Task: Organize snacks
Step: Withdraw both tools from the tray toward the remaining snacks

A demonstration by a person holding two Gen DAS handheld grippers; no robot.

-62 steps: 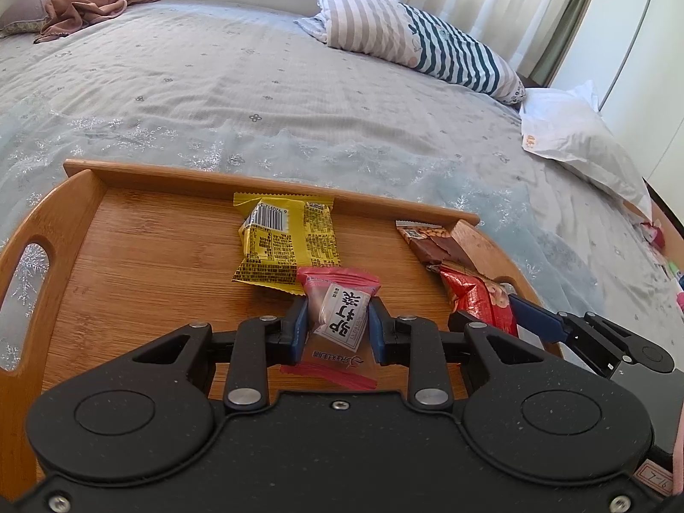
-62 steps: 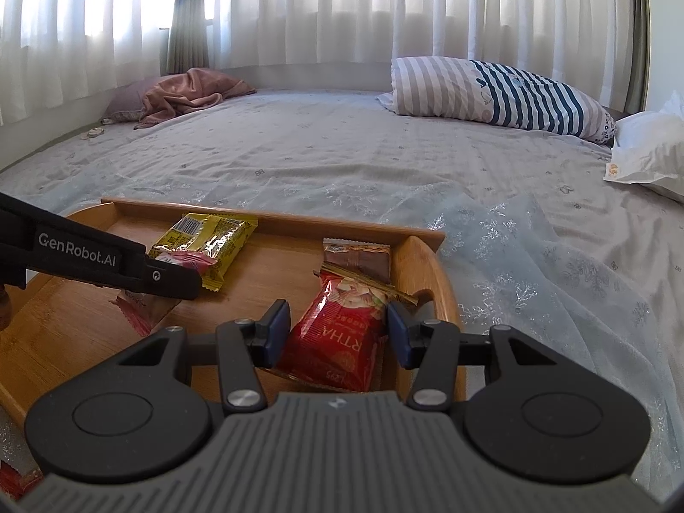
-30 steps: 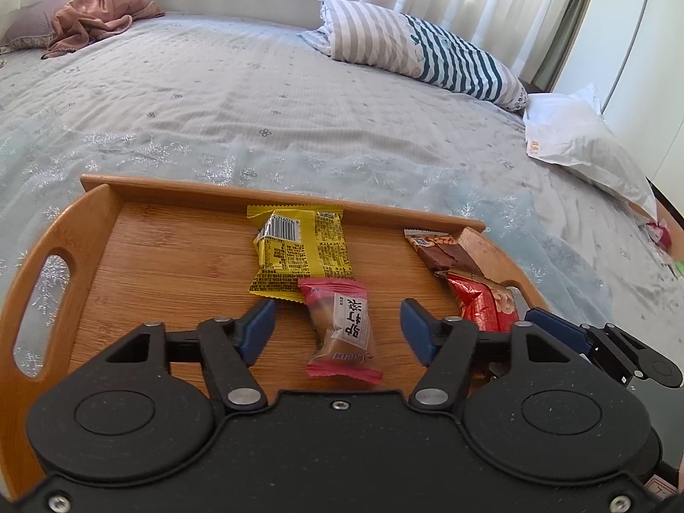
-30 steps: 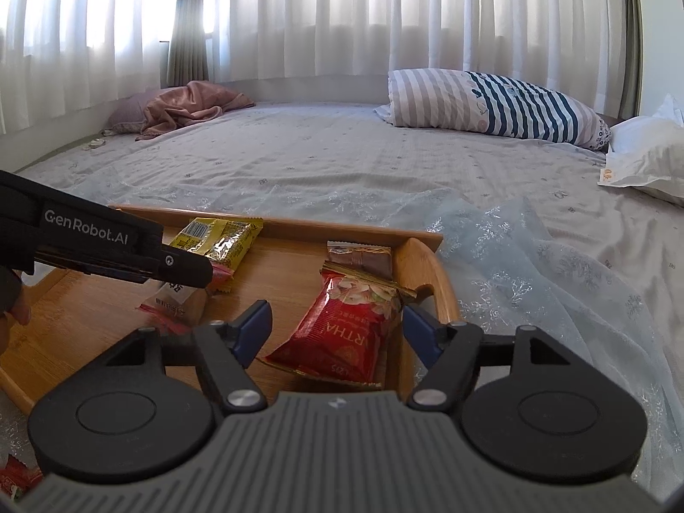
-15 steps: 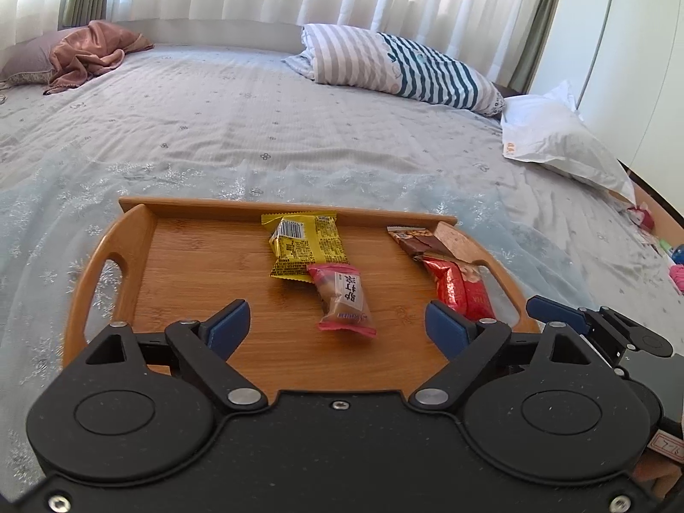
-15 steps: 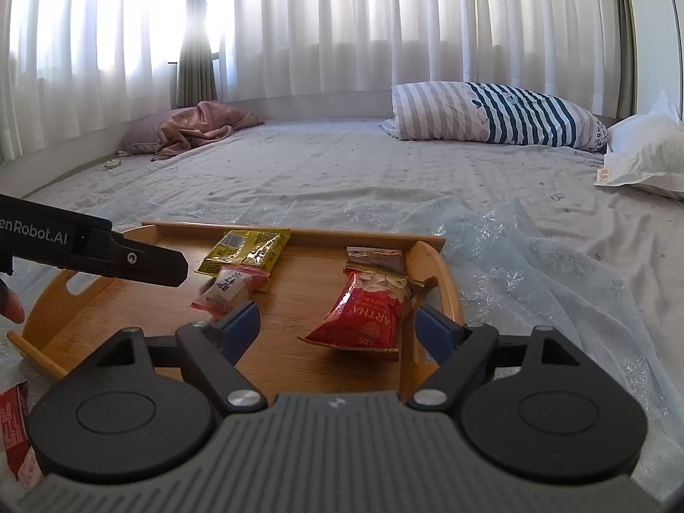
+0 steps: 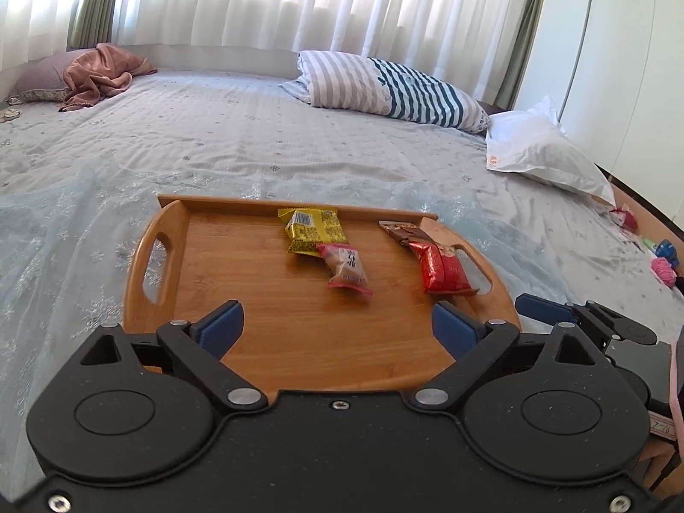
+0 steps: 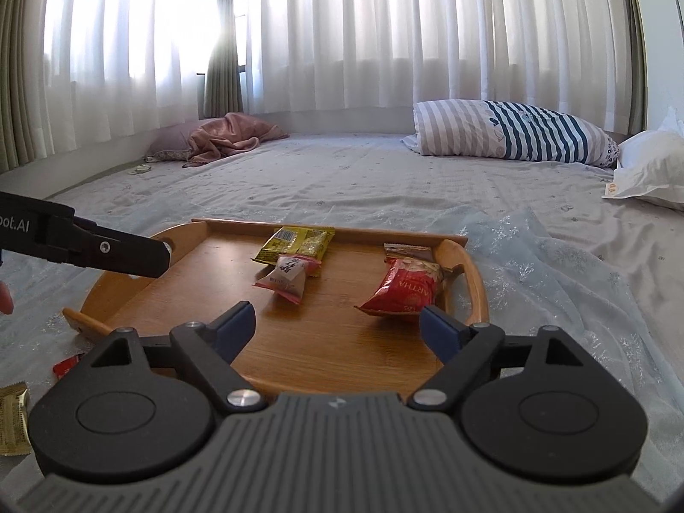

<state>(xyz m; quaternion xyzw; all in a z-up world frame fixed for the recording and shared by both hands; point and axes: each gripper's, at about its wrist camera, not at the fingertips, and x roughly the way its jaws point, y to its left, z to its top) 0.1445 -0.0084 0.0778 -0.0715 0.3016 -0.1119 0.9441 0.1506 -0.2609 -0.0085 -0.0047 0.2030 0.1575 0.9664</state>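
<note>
The left gripper [image 7: 337,325] and the right gripper [image 8: 337,327] both stood wide apart and empty, their jaws having just been opening, with nothing between them. Ahead of them on the wooden tray [image 7: 273,333] lay the pink snack [image 7: 347,271], touching the yellow packet [image 7: 314,231] beyond it, and the red packet [image 8: 404,286] overlapped the brown bar [image 8: 406,251] by the right handle. The next pick would likely be the loose wrappers [image 8: 15,419] off the tray, low to the right gripper's left, best taken by a flat edge.
</note>
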